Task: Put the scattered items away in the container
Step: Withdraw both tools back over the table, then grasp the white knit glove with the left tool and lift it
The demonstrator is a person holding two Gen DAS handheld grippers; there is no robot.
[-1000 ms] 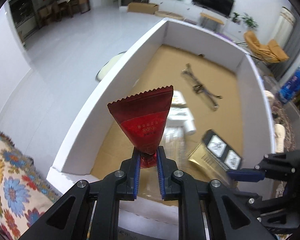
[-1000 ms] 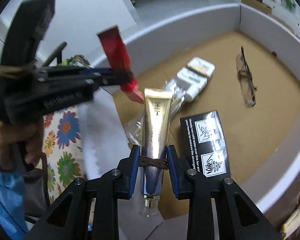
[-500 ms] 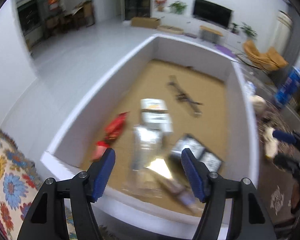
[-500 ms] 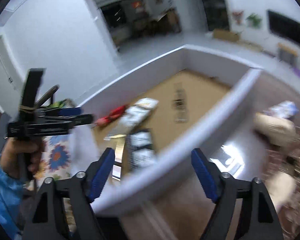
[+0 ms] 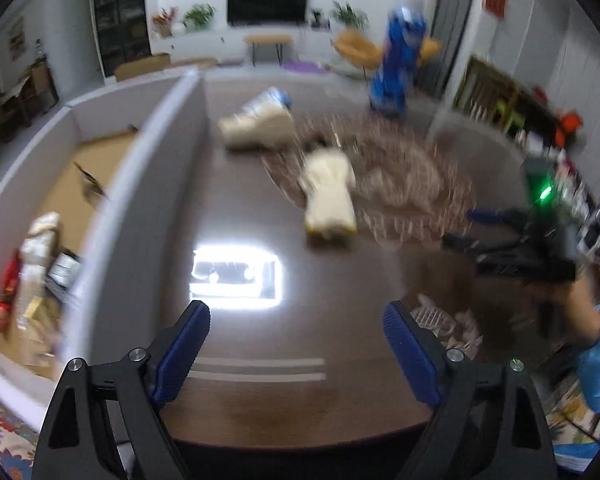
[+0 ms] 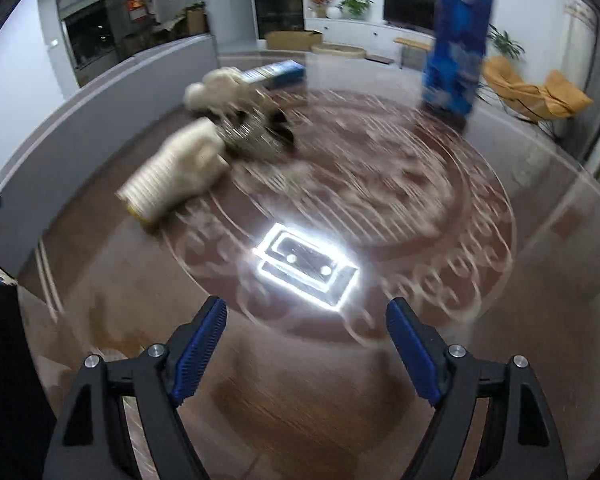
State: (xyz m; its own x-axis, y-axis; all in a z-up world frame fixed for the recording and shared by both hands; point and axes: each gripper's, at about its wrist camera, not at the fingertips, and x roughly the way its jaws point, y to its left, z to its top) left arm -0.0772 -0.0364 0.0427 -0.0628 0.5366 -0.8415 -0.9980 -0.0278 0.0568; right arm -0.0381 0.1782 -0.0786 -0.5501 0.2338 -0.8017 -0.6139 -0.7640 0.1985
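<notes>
Hovering over the dark glossy counter (image 5: 260, 392), the left gripper (image 5: 296, 344) has its blue-padded jaws spread wide with nothing between them; they have just been opening. Far to the left of those jaws stands the white-walled container (image 5: 156, 184), and on its cardboard floor lie the red sachet (image 5: 4, 296), a pale packet (image 5: 40, 236), a black-and-white box (image 5: 62, 270) and a pair of glasses (image 5: 90, 188), all blurred. Ahead of the left jaws, on the counter, lie two cream-coloured gloves (image 5: 330, 200) at the edge of a patterned round mat (image 5: 412, 184), with a tall blue pack (image 5: 398, 64) standing beyond. The right gripper (image 6: 306, 344) also has its jaws spread and empty, having opened within the last second. Ahead and left of the right jaws lies a cream glove (image 6: 176, 172), with a blue-and-white box (image 6: 274, 72) further off beside the container wall (image 6: 112, 92). A ceiling light's reflection (image 6: 306, 266) glares on the mat just ahead of the right jaws.
</notes>
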